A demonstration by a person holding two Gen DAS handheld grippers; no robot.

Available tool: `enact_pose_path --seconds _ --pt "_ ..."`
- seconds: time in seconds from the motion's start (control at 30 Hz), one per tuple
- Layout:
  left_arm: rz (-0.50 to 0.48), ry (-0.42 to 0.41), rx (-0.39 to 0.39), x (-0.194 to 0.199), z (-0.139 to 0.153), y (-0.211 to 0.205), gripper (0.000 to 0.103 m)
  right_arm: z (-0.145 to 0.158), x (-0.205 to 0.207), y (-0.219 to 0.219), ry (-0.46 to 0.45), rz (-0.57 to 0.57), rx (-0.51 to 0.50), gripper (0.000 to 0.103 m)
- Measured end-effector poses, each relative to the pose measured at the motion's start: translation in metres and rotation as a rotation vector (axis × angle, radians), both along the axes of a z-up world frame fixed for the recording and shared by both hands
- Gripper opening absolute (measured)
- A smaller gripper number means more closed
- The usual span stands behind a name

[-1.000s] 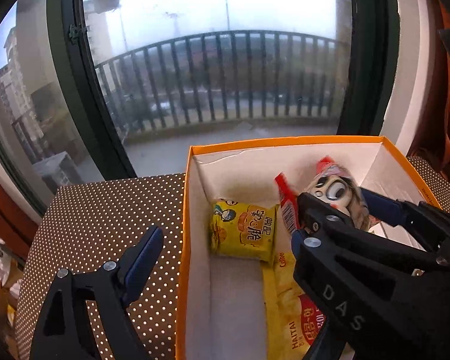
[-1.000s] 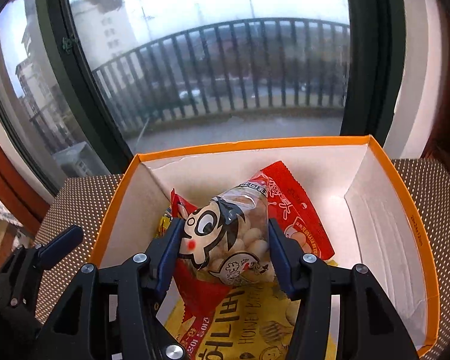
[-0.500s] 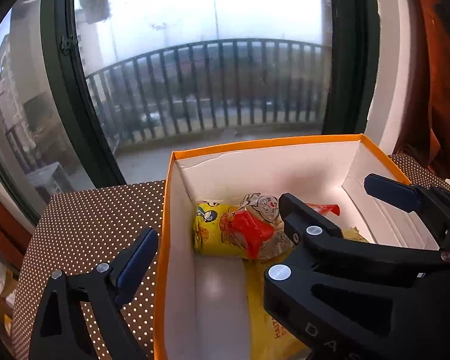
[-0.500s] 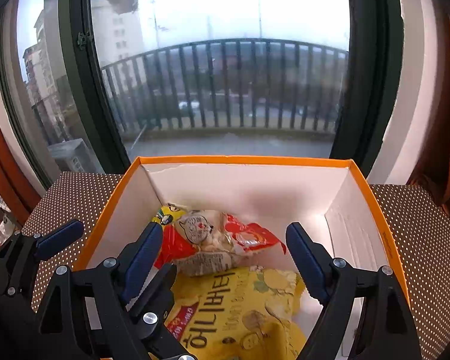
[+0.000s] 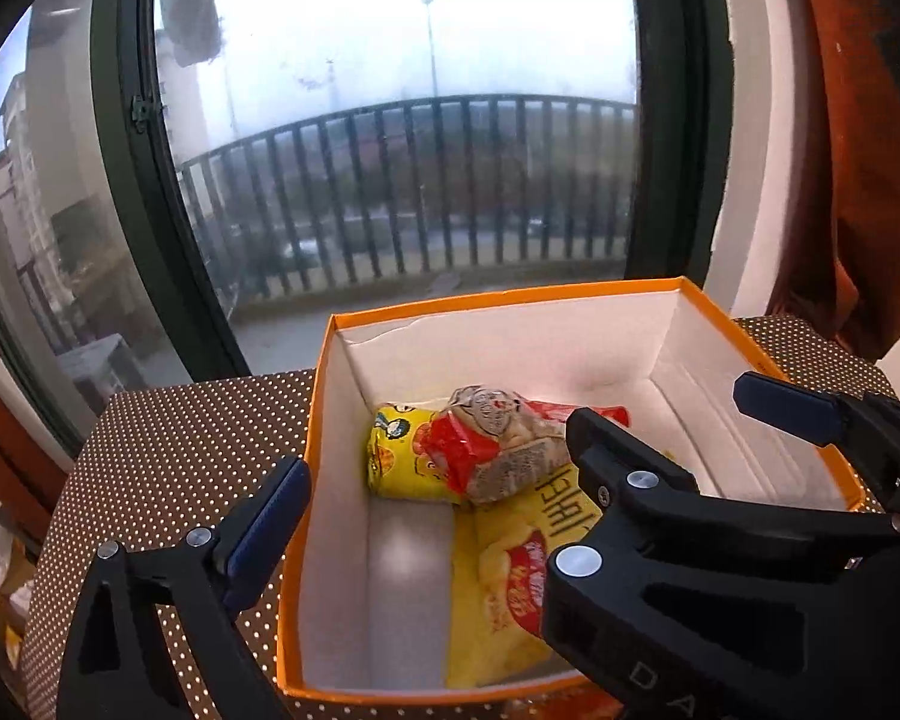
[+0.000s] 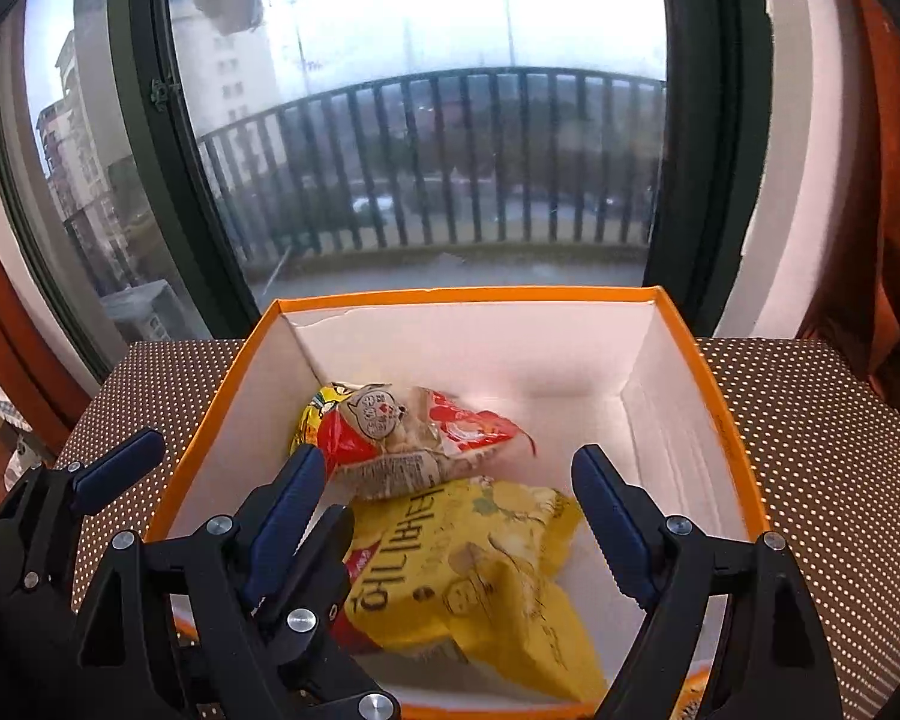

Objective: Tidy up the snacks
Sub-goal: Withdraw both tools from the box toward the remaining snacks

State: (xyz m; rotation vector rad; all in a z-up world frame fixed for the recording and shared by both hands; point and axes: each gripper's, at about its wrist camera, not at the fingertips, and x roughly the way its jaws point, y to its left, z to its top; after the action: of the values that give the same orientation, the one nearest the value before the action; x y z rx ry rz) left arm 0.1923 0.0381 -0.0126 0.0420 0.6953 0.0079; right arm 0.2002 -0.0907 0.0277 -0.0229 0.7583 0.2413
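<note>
1. We see the orange box on the dotted table by the window.
2. Inside lie the red-and-clear snack bag, a small yellow packet at its far left, and the large yellow chip bag nearer.
3. Our right tongs are released, empty, above the chip bag; their jaws have just been opening.
4. Our left tongs gape wide, having just been opening, straddling the box's left wall, grasping nothing.
</note>
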Motion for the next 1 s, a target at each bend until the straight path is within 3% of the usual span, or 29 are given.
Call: enact_pose_path --seconds 0.67,1.0 --pt "-0.064 -0.066 -0.030 -0.084 0.025 -0.035 0.102 0.032 -0.085 -0.036 -0.113 0.005 0.009 0.086" --pt "-0.084 -0.081 -0.057 -0.119 0.010 -0.045 0.102 0.025 -0.129 -0.046 -0.152 0.010 0.000 0.086"
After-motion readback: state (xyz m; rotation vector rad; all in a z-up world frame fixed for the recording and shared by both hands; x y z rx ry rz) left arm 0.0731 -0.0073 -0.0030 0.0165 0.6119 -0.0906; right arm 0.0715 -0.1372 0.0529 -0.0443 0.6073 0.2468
